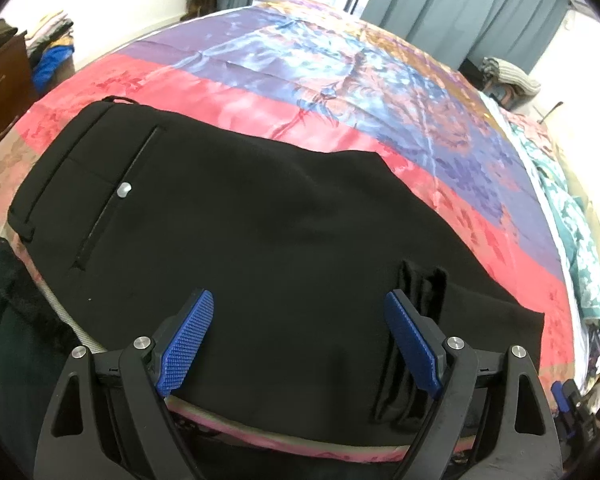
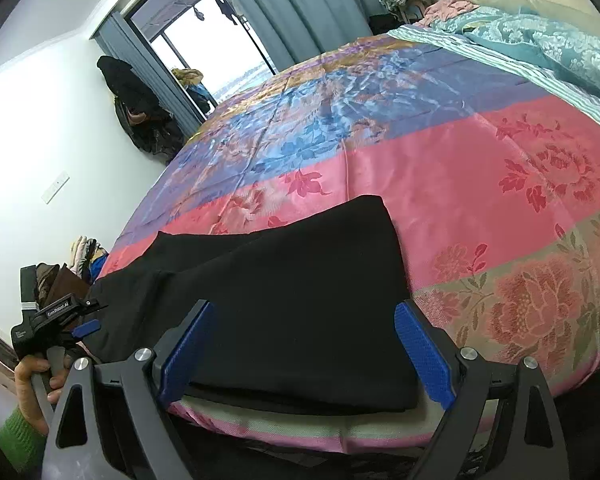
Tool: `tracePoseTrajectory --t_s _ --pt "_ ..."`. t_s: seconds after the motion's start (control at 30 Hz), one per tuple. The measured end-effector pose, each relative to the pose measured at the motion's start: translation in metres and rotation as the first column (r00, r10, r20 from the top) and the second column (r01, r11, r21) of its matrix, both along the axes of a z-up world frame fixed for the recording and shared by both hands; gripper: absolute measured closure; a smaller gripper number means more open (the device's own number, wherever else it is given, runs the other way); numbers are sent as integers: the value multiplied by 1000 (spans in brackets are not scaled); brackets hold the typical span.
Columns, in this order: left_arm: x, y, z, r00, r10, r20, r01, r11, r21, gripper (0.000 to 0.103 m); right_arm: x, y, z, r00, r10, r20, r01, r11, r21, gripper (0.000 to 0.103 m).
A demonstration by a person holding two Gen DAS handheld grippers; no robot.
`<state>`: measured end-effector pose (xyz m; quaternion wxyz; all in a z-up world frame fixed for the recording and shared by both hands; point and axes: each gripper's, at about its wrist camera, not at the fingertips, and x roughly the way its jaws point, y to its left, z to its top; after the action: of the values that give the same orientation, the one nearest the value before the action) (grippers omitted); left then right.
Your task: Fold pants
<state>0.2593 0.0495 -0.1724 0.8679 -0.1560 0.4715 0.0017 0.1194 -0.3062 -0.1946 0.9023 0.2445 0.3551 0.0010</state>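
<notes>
Both sets of jaws are standing wide, gripping nothing. Left gripper (image 1: 298, 334) is hovering over the black pants (image 1: 228, 232): pocket button (image 1: 123, 190) and waistband sitting up-left of its jaws, hem layers just beside its right pad. Right gripper (image 2: 306, 344) is framing the pants' folded end (image 2: 300, 300) between its jaws, pads apart from the cloth. Pants are lying at the near edge of the floral bedspread (image 2: 480, 168). Left gripper's handle is sitting in a hand (image 2: 30, 384) with a green sleeve (image 2: 16, 436).
</notes>
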Motion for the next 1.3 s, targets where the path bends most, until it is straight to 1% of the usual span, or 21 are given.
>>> tracePoseTrajectory --t_s 0.7,1.03,1.17,1.3 --pt "-1 8 -5 999 40 -21 -40 999 -3 14 3 -3 -5 1000 1 -16 0 999 38 12" --pt "-1 10 -4 999 38 -26 -38 999 -7 14 1 -5 -5 1000 -16 -12 17 999 50 12" --pt "-5 16 -2 999 46 -20 -46 999 -9 14 -1 -7 -4 1000 -24 -4 24 998 57 12" --pt "-8 32 -5 996 76 -39 -77 997 -27 14 1 -8 -6 1000 -23 -12 24 997 71 12"
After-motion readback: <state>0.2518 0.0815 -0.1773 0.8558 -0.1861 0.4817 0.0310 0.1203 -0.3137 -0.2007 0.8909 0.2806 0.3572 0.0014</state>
